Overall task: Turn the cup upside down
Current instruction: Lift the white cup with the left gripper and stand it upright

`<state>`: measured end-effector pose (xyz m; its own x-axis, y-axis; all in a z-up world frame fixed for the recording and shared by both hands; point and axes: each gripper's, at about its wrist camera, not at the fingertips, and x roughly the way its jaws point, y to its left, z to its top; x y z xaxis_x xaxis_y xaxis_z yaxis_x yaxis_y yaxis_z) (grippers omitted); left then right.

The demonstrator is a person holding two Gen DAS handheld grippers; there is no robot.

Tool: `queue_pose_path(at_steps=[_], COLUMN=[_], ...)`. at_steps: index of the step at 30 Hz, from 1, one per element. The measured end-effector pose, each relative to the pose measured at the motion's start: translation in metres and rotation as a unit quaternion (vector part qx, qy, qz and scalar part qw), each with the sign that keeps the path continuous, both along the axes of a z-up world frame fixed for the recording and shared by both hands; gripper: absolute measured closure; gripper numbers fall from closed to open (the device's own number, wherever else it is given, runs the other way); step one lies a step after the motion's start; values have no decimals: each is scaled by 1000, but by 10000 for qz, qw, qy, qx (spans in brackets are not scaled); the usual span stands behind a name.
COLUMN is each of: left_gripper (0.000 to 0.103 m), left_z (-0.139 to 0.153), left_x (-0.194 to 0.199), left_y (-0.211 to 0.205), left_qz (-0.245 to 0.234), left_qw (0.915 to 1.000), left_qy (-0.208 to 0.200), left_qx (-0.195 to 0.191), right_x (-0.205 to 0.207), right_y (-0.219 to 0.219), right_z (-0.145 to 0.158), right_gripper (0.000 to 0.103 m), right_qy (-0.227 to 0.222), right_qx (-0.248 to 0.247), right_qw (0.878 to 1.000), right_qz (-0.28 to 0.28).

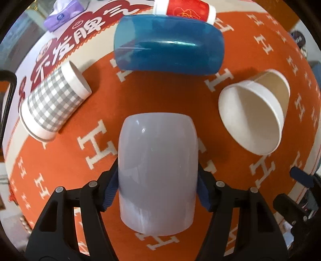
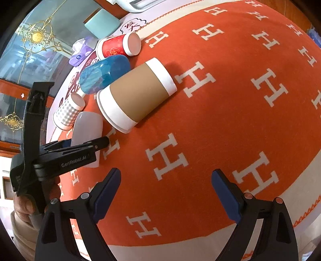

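Note:
A pale lilac cup stands between the fingers of my left gripper, which is shut on its sides; its closed end faces away from the camera. It also shows in the right wrist view, held by the left gripper. My right gripper is open and empty above the orange cloth.
On the orange cloth stand a blue cup, a grey checked cup, a brown-sleeved paper cup and a red cup. A purple tissue pack lies at the back. The same cups show in the right wrist view: brown, blue, red, checked.

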<state>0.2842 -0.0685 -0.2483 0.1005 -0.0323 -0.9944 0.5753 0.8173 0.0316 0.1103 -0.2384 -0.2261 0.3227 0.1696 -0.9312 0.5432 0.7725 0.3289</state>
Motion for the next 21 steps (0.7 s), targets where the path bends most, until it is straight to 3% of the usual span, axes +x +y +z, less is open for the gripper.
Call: queue_pose_path(at_steps=[13, 21], left_gripper=[40, 40], left_z=[20, 44], left_x=[-17, -75], left_y=[32, 48], left_qz=[945, 1612], left_qw=[9945, 9852], left_qy=[189, 303], left_qx=[-415, -490], right_x=[-13, -20], right_y=[-8, 4], right_z=[17, 31], right_gripper=[10, 10], right_qy=[-90, -161], right_qx=[2, -70], right_qw=[9999, 9984], right_qz=[122, 529])
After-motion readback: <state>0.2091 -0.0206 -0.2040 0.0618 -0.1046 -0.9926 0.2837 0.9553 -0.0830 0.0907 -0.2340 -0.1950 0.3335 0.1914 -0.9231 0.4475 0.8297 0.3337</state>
